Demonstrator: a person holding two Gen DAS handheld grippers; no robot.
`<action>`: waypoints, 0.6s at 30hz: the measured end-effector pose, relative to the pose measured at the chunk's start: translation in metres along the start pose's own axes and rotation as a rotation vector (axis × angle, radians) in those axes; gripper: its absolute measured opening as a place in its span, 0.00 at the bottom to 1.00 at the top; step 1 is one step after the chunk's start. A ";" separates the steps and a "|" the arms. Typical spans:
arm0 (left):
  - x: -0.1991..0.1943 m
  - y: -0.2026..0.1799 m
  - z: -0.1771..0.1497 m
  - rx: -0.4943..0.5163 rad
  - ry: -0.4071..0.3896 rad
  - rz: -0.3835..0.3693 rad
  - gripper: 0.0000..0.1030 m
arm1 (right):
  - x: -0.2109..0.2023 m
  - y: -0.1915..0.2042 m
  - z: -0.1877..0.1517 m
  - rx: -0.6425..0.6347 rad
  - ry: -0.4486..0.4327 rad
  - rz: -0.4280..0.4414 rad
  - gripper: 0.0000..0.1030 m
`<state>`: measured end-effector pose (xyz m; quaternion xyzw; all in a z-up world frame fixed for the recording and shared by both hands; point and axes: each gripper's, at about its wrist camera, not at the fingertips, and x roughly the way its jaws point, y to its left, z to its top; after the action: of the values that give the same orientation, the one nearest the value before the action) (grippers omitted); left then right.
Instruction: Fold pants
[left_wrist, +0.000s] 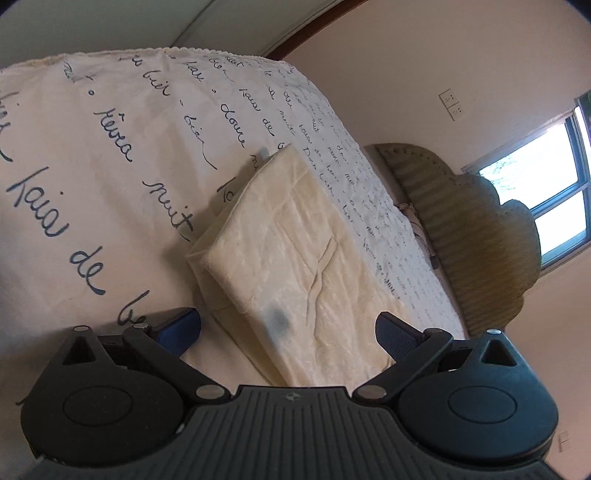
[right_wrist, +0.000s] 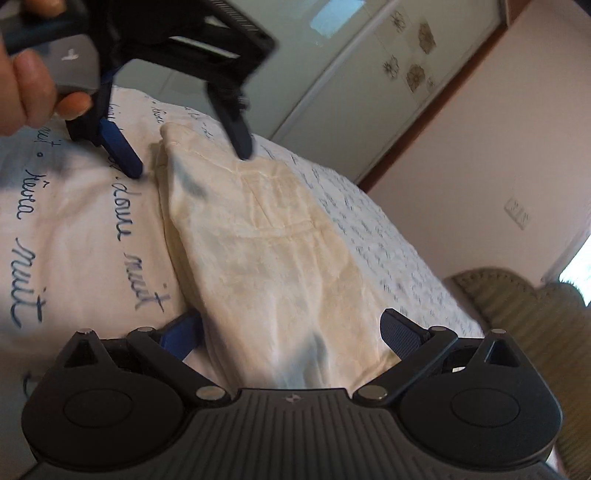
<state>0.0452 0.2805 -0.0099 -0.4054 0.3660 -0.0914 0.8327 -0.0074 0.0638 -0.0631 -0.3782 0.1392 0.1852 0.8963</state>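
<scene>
Folded cream pants lie in a thick rectangular stack on a white bedspread printed with dark handwriting. My left gripper is open, its blue fingers spread on either side of the stack's near end. From the right wrist the pants run away from me, and my right gripper is open too, astride their near end. At the far end the left gripper hangs open over the pants, one finger on each side, held by a hand.
An olive ribbed headboard stands past the bed's right edge, under a window. A wall socket sits on the pink wall. A pale wardrobe with flower decals is behind the bed.
</scene>
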 end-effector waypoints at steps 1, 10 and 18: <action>0.003 0.002 0.003 -0.021 0.006 -0.018 0.99 | 0.003 0.005 0.004 -0.022 -0.014 -0.006 1.00; 0.038 0.013 0.028 -0.143 0.029 -0.131 1.00 | 0.027 0.022 0.038 -0.067 -0.112 -0.013 0.92; 0.061 0.004 0.043 -0.080 0.032 -0.089 0.70 | 0.018 -0.015 0.036 0.132 -0.121 0.092 0.92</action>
<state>0.1184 0.2817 -0.0280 -0.4526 0.3644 -0.1200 0.8050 0.0194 0.0847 -0.0361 -0.2997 0.1137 0.2390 0.9166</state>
